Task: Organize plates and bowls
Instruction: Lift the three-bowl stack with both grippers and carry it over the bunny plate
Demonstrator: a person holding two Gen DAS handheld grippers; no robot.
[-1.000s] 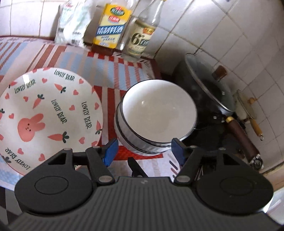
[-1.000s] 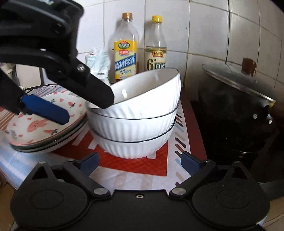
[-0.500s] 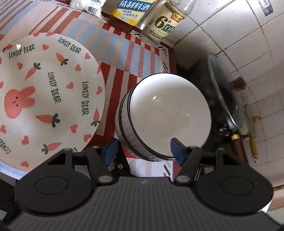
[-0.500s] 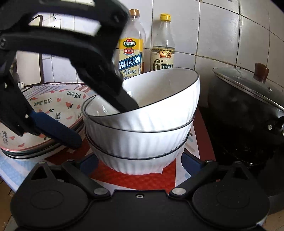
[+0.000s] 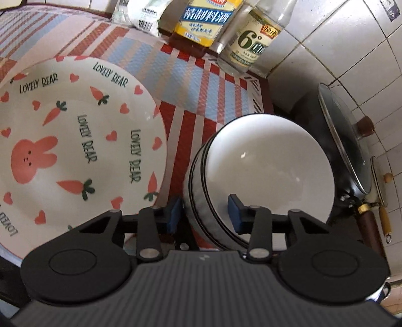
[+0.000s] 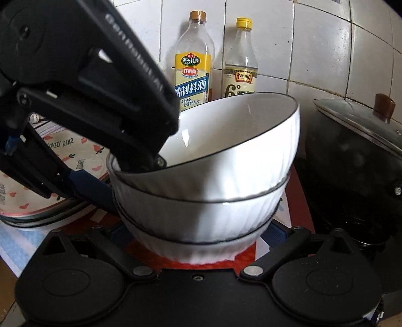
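A stack of three white ribbed bowls with dark rims (image 5: 266, 176) (image 6: 213, 181) stands on a striped mat. My left gripper (image 5: 204, 213) straddles the stack's near rim, one blue pad outside the wall and one inside the top bowl; the jaws are narrowed around the rims. The top bowl sits tilted. In the right wrist view the left gripper's body (image 6: 88, 100) reaches down into the bowls from the upper left. My right gripper (image 6: 198, 235) is open, its fingers either side of the bottom bowl's base. A stack of rabbit-and-carrot plates (image 5: 70, 151) (image 6: 37, 191) lies to the left.
Two bottles (image 5: 208, 22) (image 6: 193, 63) and a white packet (image 5: 140, 12) stand against the tiled wall behind. A black lidded pot (image 5: 346, 156) (image 6: 356, 161) sits close on the right of the bowls.
My left gripper moved down over the bowls' near rim and its jaws narrowed around it. My right gripper moved in closer, its fingers now flanking the bottom bowl.
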